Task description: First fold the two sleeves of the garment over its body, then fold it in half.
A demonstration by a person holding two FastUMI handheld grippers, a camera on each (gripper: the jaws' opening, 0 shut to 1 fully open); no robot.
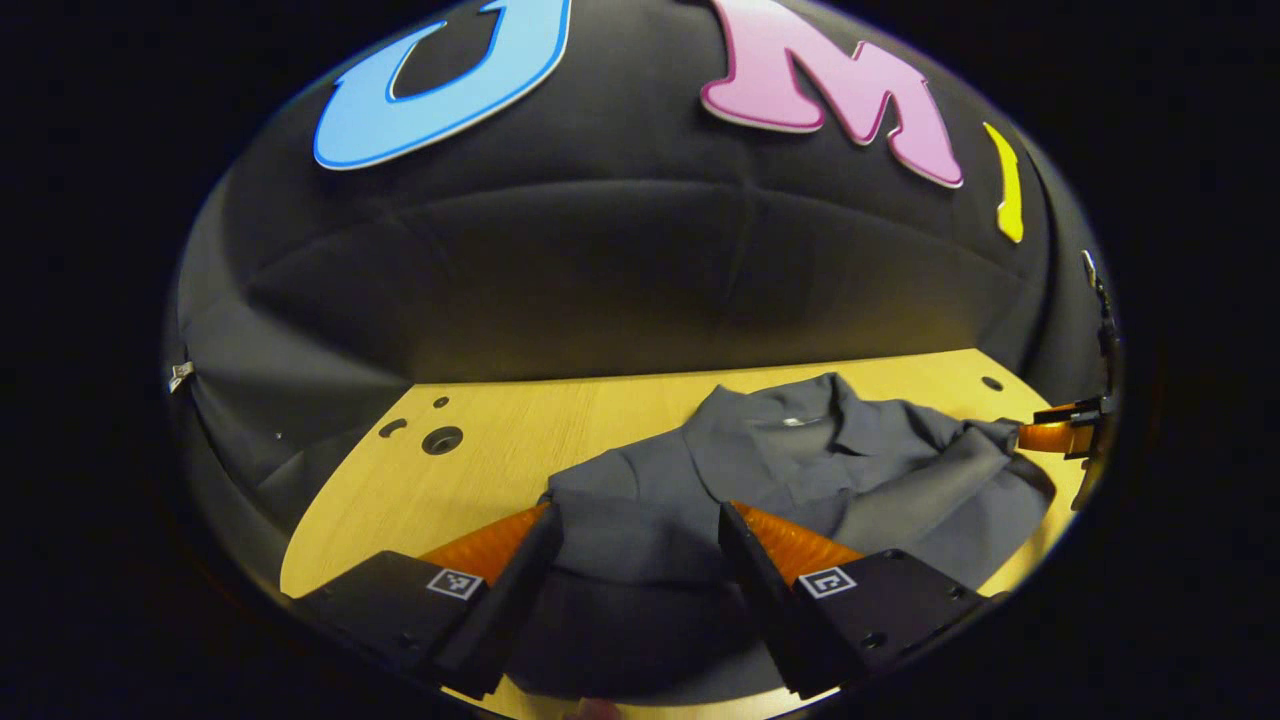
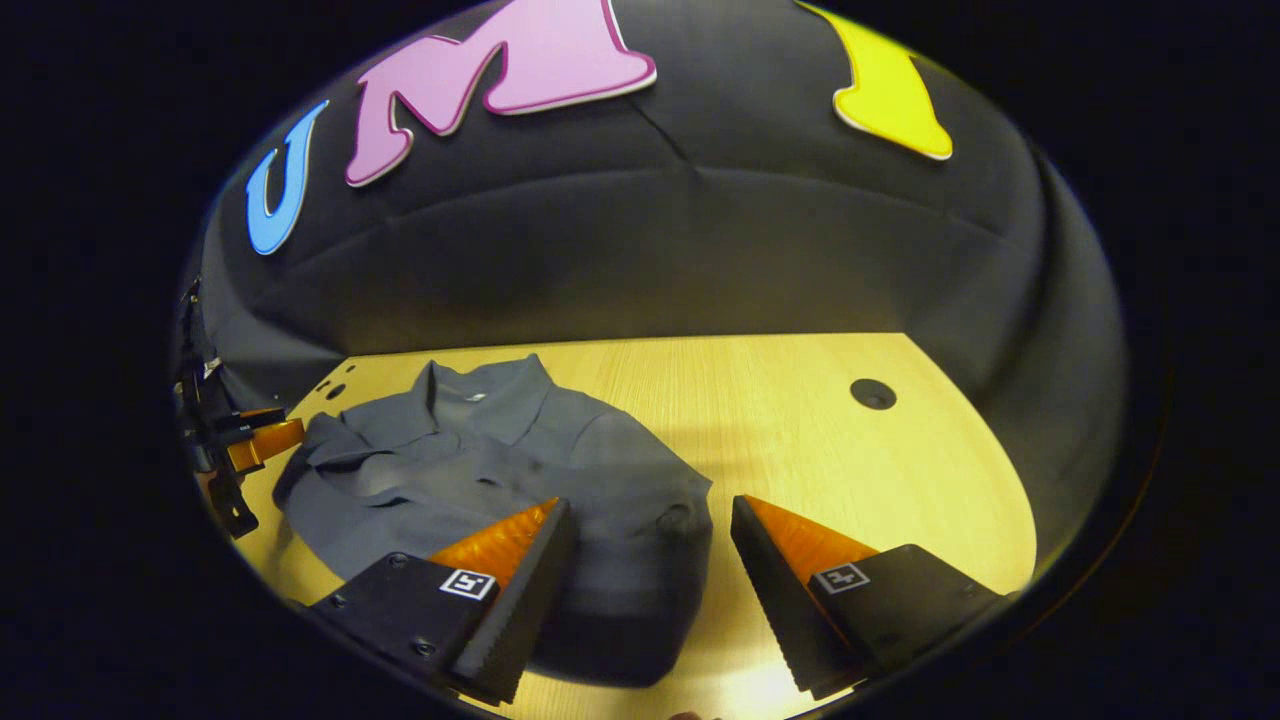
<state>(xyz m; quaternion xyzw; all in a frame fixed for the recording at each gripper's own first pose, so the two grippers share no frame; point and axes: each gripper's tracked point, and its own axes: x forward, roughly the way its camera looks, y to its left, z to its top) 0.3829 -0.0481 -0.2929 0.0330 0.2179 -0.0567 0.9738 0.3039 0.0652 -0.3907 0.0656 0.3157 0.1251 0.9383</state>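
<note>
Dim warm light, sharp centre, strong fisheye bending at edges.

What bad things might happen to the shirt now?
The gray shirt is already rumpled, with its sleeves bunched over the body, so folding it now might trap wrinkles. Both the left gripper and the right gripper have their jaws open, so either pinch could miss or catch too many layers. The shirt's near end lies close to the wooden table's edge, so a tug might slide it off.

Shirt (image 1: 800,470) hem cut off behind left tongs (image 1: 640,560); right tongs (image 1: 1065,432) clipped at the edge, grip unclear.
</note>
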